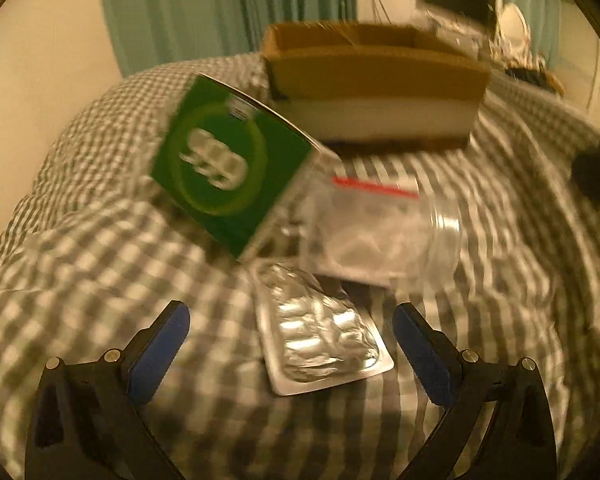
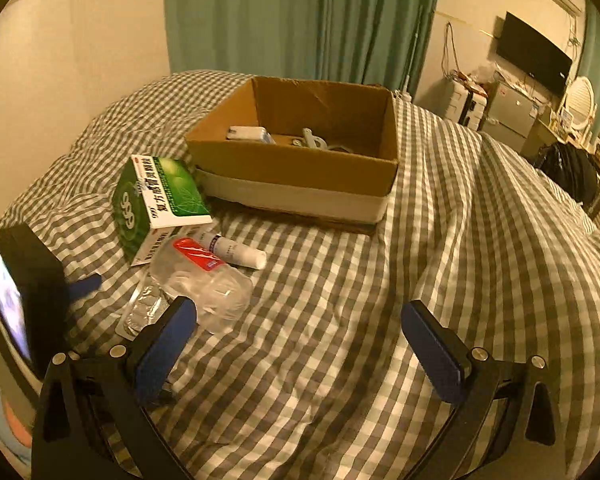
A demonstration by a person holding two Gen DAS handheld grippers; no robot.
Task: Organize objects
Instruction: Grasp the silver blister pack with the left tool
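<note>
Left gripper [image 1: 290,344] wide open, empty, straddling blister pack [image 1: 320,332] on bed [image 1: 100,280]; pack's long axis runs away from gripper. Right gripper [image 2: 300,340] open, empty, farther. Cardboard box [image 2: 300,168] beyond.

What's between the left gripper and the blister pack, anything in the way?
Nothing visible. The blister pack lies flat on the checked cover, between the open fingers of the left gripper. The clear bag and green box lie beyond it.
</note>
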